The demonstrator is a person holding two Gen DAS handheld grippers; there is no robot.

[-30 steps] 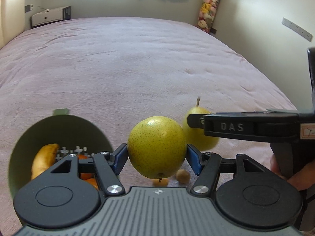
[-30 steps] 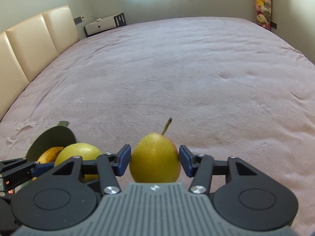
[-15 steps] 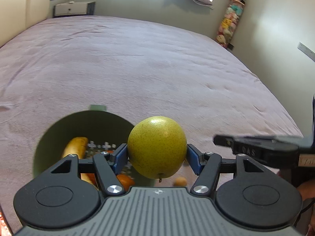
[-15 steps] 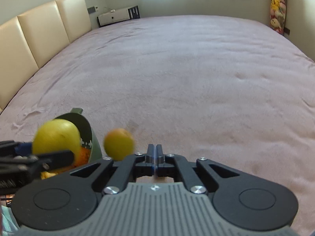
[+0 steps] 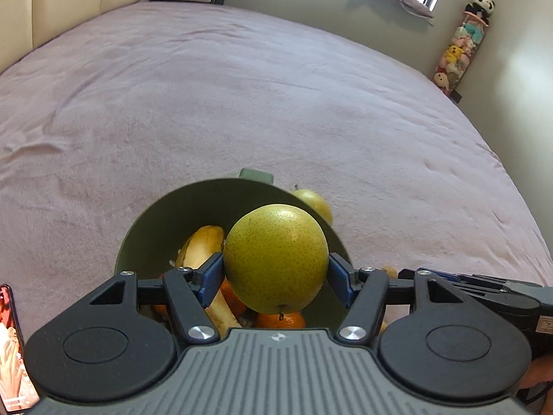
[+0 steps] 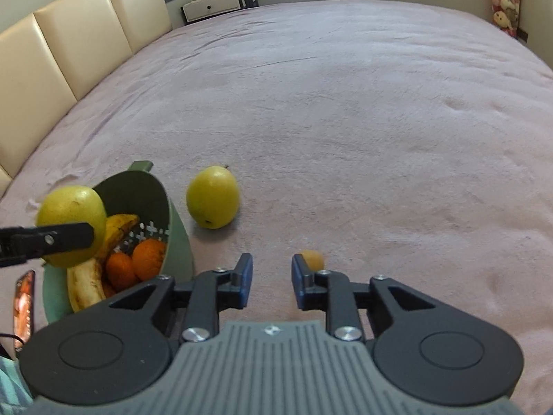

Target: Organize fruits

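Observation:
My left gripper [image 5: 275, 278] is shut on a yellow-green pear [image 5: 275, 258] and holds it over the green colander basket [image 5: 179, 214]. The basket holds bananas [image 5: 202, 242] and oranges [image 5: 280, 321]. In the right wrist view the held pear [image 6: 71, 214] hangs above the basket [image 6: 172, 218]. My right gripper [image 6: 271, 278] is open and empty above the bed. A second pear [image 6: 212, 196] lies on the bed right of the basket. A small orange fruit [image 6: 312, 258] lies by my right fingertip.
The pink bedspread [image 6: 345, 103] stretches far ahead. A cream headboard [image 6: 69, 45] runs along the left. A phone [image 6: 23, 306] lies left of the basket. A plush toy stack [image 5: 459, 52] stands at the far right wall.
My left gripper carried its pear left to over the basket. My right gripper lost its pear, snapped shut, then reopened; that pear now lies on the bed.

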